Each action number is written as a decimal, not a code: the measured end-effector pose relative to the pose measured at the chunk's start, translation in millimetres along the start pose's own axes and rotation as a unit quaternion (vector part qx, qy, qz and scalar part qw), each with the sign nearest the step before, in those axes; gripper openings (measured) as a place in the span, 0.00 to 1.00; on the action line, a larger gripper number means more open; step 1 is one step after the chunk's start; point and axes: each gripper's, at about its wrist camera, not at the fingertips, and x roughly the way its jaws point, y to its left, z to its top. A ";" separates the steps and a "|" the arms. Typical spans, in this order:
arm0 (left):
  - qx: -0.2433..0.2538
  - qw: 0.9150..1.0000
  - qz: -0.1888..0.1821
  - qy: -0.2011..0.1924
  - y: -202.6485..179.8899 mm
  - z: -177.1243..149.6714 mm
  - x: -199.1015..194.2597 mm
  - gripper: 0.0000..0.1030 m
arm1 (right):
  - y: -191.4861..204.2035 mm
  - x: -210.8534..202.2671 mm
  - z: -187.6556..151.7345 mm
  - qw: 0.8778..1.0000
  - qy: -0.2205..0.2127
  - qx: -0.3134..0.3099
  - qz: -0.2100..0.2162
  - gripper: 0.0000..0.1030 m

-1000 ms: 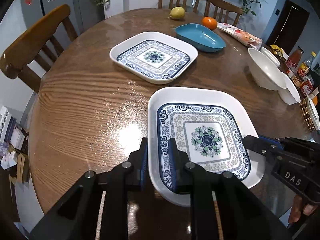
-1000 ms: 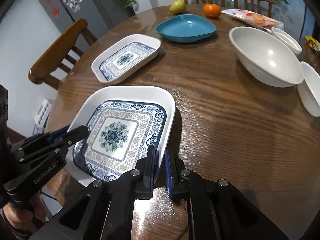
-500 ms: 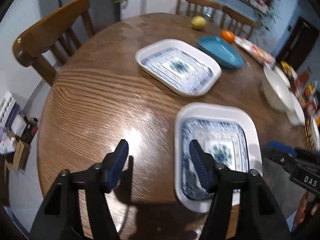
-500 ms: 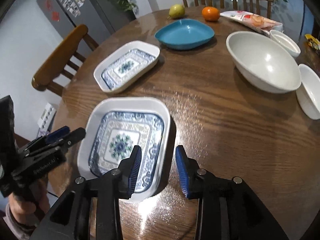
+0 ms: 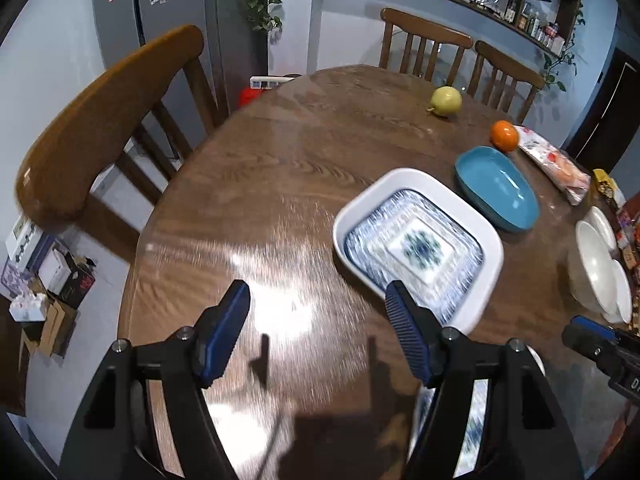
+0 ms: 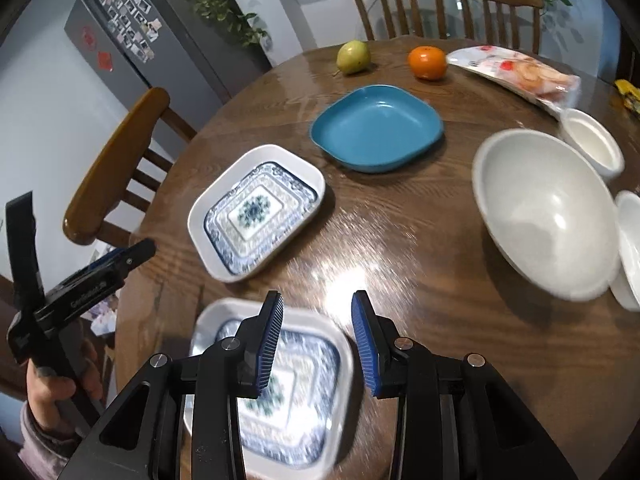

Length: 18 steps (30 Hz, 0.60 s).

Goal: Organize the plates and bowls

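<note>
On a round wooden table (image 6: 420,264) ringed by wooden chairs (image 6: 116,168), two patterned plates (image 6: 256,212) lie apart. Both grippers, left (image 5: 316,320) and right (image 6: 318,336), hang released, jaws just spread, empty. A grey fridge (image 6: 132,36) stands behind.

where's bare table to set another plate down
Widest bare wood lies left of the far patterned plate, toward the wooden chair. A smaller patch sits between that plate, the blue dish and the big white bowl. The right edge is crowded with small bowls.
</note>
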 end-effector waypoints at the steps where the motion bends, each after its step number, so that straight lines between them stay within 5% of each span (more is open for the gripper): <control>1: 0.002 1.000 0.003 0.003 -0.1 4.0 5.8 0.67 | 1.0 6.7 5.5 1.000 0.003 0.001 -0.002 0.35; 9: 0.012 0.999 0.010 0.028 -2.6 28.3 53.3 0.60 | 3.9 61.9 34.2 1.000 0.024 0.008 -0.008 0.35; 18: 0.024 0.999 -0.007 0.047 -5.4 29.7 72.3 0.29 | 3.3 93.4 50.1 0.999 0.009 0.022 -0.027 0.35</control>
